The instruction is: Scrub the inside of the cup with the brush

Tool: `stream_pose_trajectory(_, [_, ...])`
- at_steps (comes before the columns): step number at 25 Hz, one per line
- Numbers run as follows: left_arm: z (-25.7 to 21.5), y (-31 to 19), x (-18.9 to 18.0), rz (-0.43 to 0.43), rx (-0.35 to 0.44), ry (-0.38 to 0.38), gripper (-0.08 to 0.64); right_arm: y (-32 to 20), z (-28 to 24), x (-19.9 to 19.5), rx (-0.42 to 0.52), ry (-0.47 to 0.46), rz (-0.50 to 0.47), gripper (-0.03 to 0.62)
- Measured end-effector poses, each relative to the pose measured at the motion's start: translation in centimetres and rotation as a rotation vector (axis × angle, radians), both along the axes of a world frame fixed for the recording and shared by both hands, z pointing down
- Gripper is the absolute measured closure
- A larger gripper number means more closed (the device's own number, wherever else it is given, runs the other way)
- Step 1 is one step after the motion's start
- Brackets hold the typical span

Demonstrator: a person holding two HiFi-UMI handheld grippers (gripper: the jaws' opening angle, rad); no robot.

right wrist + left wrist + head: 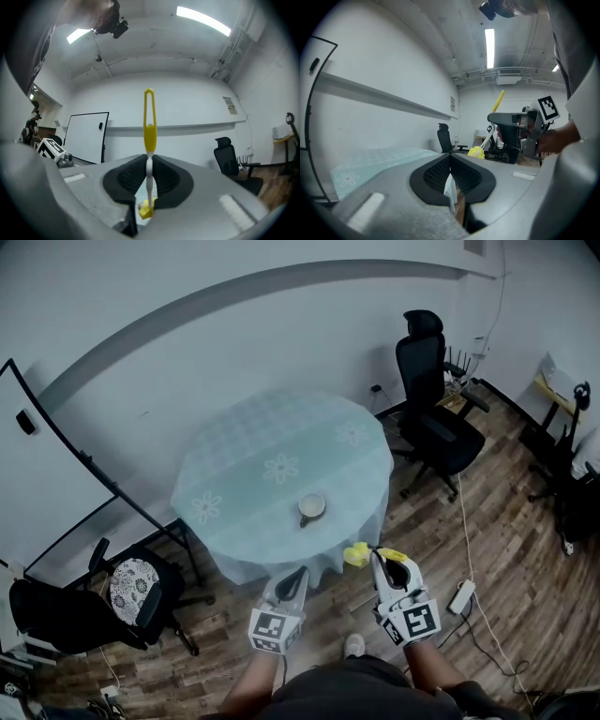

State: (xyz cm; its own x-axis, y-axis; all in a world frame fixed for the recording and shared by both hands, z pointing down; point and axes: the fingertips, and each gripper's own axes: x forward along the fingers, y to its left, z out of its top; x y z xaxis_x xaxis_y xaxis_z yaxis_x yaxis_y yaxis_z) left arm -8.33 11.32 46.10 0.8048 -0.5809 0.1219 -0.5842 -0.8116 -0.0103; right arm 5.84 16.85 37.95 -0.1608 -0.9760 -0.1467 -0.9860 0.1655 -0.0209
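Observation:
A white cup (311,506) stands on the round table (253,456), which has a pale blue flowered cloth, near its front edge. Both grippers hover in front of the table, short of the cup. My right gripper (382,561) (149,164) is shut on the white stem of a brush (149,123). Its yellow handle loop points up past the jaws and its yellow head (356,554) hangs to the left. My left gripper (297,576) (451,159) is shut and holds nothing. The left gripper view shows the brush (477,151) and the right gripper (520,127) beside it.
A black office chair (433,418) stands right of the table. A whiteboard (66,474) leans at the left. A chair with a patterned cushion (131,589) is at the lower left. A power strip (461,596) and cable lie on the wood floor.

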Motion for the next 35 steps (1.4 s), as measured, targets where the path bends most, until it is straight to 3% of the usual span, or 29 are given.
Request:
stream_pose_trajectory(8, [0.7, -2.4, 4.0, -0.046, 0.015, -0.058, 0.555, -3.2, 1.0, 4.7, 0.002, -0.03, -0.077, 0.557])
stream_pose_trajectory(13, [1.5, -4.2, 4.8, -0.079, 0.001, -0.08, 0.555, -5.1, 2.0, 6.5, -0.002, -0.01, -0.09, 0.557])
stream_pose_trajectory(19, [2.5, -6.2, 5.7, -0.082, -0.005, -0.113, 0.555, -7.8, 2.3, 6.7, -0.007, -0.002, -0.115, 0.557])
stream_pose_trajectory(26, [3.2, -10.6, 5.7, -0.068, -0.022, -0.097, 0.555, -12.1, 2.0, 6.4, -0.027, 0.041, -0.101, 0.557])
stream_pose_trajectory(35, [1.5, -18.6, 4.8, -0.039, 0.024, -0.082, 0.555, -18.7, 0.1, 5.4, -0.016, 0.068, -0.053, 0.557])
